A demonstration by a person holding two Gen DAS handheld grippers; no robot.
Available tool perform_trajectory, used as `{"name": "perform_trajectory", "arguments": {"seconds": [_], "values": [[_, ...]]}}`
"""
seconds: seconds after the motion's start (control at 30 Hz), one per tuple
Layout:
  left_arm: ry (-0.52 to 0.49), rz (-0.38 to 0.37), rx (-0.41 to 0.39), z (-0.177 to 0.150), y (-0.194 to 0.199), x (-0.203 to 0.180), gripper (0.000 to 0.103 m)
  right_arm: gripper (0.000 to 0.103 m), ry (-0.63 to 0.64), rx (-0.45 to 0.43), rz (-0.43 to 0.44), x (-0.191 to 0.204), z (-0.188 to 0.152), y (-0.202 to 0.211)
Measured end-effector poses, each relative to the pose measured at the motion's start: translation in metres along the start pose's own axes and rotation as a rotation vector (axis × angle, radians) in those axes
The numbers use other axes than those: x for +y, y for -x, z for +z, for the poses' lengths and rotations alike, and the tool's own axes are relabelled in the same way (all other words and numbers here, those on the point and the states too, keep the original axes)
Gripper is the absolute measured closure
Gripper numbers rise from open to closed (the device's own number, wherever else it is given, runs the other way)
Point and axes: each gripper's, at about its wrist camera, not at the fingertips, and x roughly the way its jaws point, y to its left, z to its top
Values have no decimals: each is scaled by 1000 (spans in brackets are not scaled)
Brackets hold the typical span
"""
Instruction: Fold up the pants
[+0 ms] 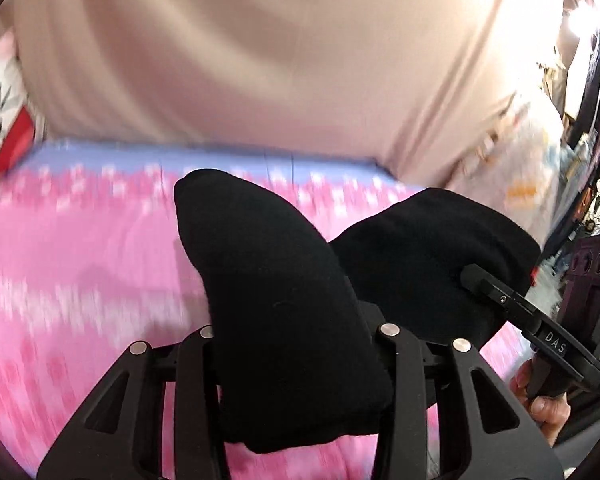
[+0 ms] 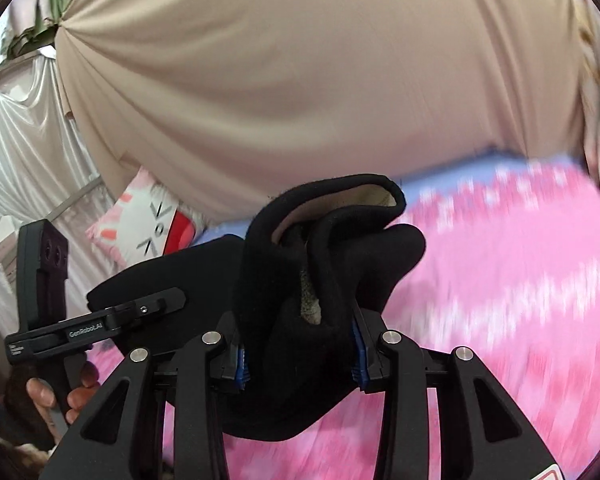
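The black pants (image 1: 284,280) are bunched and held up above a pink patterned bedspread (image 1: 80,280). My left gripper (image 1: 296,344) is shut on a thick fold of the black pants; the fabric hides its fingertips. My right gripper (image 2: 300,344) is shut on another bunch of the black pants (image 2: 324,264), with a light inner lining showing at the top. Its blue pads (image 2: 241,364) press the cloth from both sides. The right gripper also shows in the left wrist view (image 1: 532,320), touching the pants. The left gripper shows in the right wrist view (image 2: 100,320).
The person's beige shirt (image 1: 260,60) fills the space just behind the bed edge. A cat-face pillow (image 2: 148,224) lies at the bed's far left. White drapes (image 2: 20,152) hang on the left. Cluttered shelves (image 1: 592,140) stand at the right.
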Motion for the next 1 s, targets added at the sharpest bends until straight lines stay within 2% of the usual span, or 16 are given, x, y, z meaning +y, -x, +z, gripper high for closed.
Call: {"name": "perform_trajectory", "arguments": {"seconds": [0.17, 0.3, 0.37, 0.43, 0.47, 0.5, 0.57, 0.6, 0.63, 0.7, 0.73, 0.8, 0.83, 0.87, 0.9, 1.0], "values": [[-12, 49, -76, 74, -65, 11, 66, 67, 4, -50, -8, -34, 62, -84], [-6, 95, -77, 102, -131, 29, 66, 67, -17, -27, -28, -74, 76, -161], [6, 101, -51, 106, -167, 43, 66, 66, -45, 19, -33, -97, 71, -196], [26, 118, 10, 99, -216, 64, 66, 65, -101, 120, -58, -126, 56, -241], [32, 131, 53, 93, -237, 74, 64, 63, -125, 171, -68, -138, 47, -257], [44, 139, 101, 85, -256, 84, 63, 54, -142, 213, -73, -148, 39, -268], [49, 182, 121, 66, -273, 98, 43, 42, -157, 286, -85, -165, 21, -272], [7, 206, 110, 57, -269, 100, 35, 42, -160, 307, -83, -169, 17, -267], [-27, 231, 110, 52, -264, 100, 22, 41, -164, 308, -95, -174, 14, -251], [-128, 336, 87, 42, -241, 99, 19, 36, -165, 271, -141, -176, 15, -221], [-170, 392, 74, 39, -225, 100, 12, 34, -157, 240, -173, -175, 18, -204], [-186, 469, 60, 41, -200, 104, 11, 30, -106, 138, -315, -161, 30, -171], [-181, 492, 61, 46, -189, 104, 11, 32, -69, 102, -300, -149, 40, -164], [-177, 489, 62, 51, -184, 102, 11, 45, -48, 97, -262, -140, 48, -165], [-164, 475, 70, 60, -180, 95, 11, 65, -30, 101, -227, -128, 57, -171], [-116, 391, 72, 75, -185, 75, 11, 80, 29, 141, -156, -97, 73, -218]]}}
